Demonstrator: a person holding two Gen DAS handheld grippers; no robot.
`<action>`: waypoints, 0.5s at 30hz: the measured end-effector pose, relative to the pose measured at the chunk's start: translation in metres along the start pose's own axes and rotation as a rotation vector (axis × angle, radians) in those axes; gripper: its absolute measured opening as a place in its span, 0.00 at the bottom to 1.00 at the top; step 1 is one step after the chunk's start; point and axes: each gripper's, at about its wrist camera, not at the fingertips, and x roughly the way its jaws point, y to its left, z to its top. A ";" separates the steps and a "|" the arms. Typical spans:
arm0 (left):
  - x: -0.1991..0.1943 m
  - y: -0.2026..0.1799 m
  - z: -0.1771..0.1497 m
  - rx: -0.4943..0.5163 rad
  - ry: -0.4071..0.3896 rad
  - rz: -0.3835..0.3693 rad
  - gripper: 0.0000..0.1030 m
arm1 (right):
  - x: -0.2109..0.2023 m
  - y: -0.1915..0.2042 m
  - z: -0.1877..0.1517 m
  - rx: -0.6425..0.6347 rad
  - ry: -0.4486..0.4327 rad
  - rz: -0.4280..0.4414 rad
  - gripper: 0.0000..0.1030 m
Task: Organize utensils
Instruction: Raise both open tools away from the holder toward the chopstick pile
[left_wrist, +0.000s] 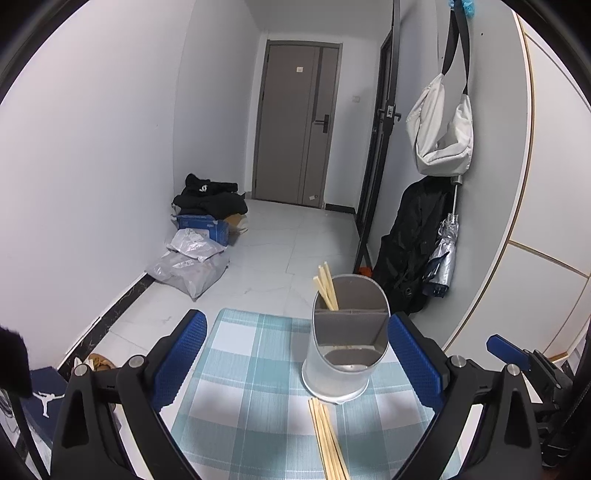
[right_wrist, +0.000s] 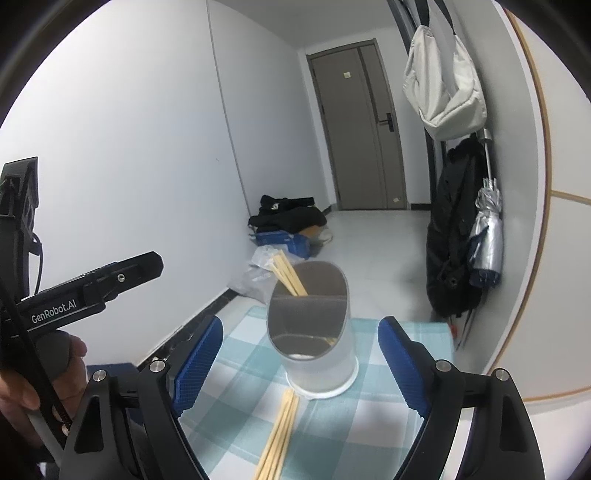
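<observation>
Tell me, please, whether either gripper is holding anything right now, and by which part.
Nothing is held. The left gripper and right gripper both stand open and empty; the loose chopsticks lie untouched on the checked cloth before the utensil holder.

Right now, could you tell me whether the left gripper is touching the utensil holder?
Apart. The left wrist view shows the left gripper open, with checked cloth visible between each blue finger and the utensil holder.

Both hand-held grippers (left_wrist: 297, 363) (right_wrist: 301, 365) wide open
</observation>
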 end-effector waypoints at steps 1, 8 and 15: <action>0.001 0.000 -0.002 -0.001 0.003 -0.001 0.94 | 0.000 -0.001 -0.002 0.002 0.002 -0.002 0.84; 0.013 0.003 -0.021 -0.003 0.030 0.008 0.94 | 0.005 -0.006 -0.022 0.010 0.040 -0.019 0.84; 0.036 0.010 -0.043 -0.016 0.081 0.016 0.94 | 0.018 -0.011 -0.039 0.008 0.096 -0.033 0.84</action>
